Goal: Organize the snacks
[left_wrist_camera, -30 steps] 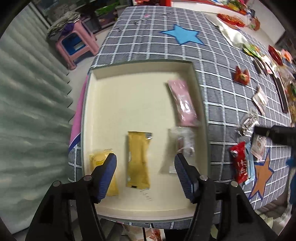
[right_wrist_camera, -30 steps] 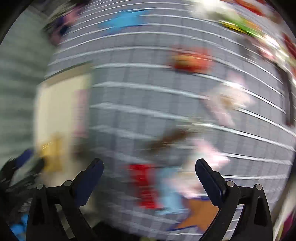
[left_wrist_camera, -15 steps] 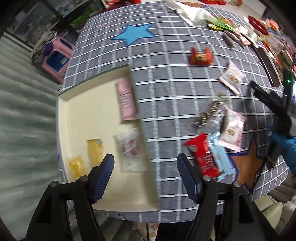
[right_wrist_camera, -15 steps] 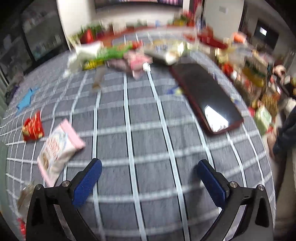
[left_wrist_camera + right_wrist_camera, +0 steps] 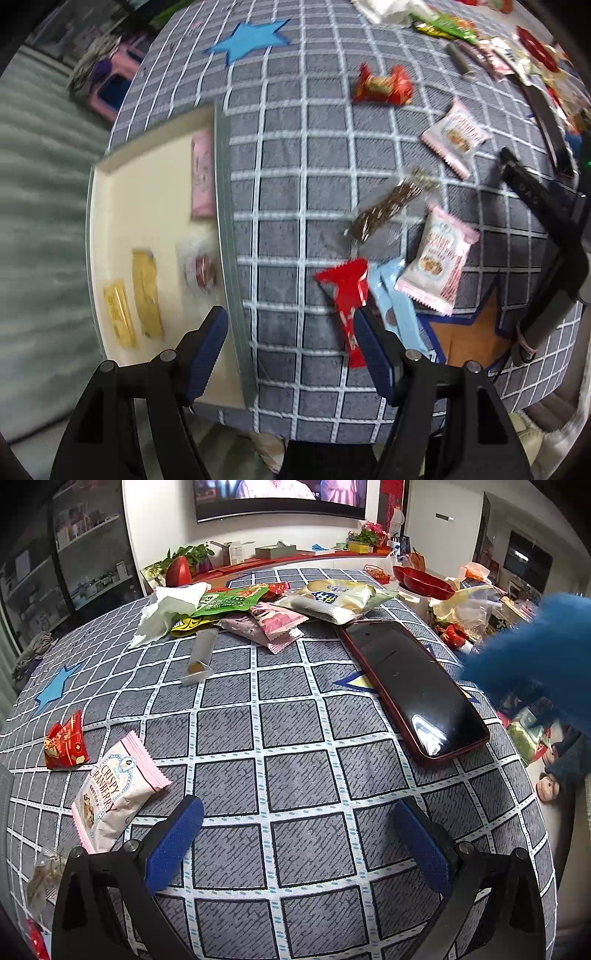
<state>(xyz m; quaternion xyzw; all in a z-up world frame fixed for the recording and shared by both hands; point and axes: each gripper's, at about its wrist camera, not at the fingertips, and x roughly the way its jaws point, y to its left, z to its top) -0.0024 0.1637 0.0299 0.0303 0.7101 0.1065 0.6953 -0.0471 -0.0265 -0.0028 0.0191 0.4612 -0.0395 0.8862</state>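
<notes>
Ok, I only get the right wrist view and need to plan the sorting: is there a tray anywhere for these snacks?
Observer: Yes, the left wrist view shows a cream rectangular tray.
Operator: Anything in it?
Observer: A long yellow wrapped bar, a smaller yellow packet, a pink packet and a clear-wrapped snack.
Operator: Is the left hand-held gripper carrying something?
Observer: No, the left hand-held gripper is open and empty.
</notes>
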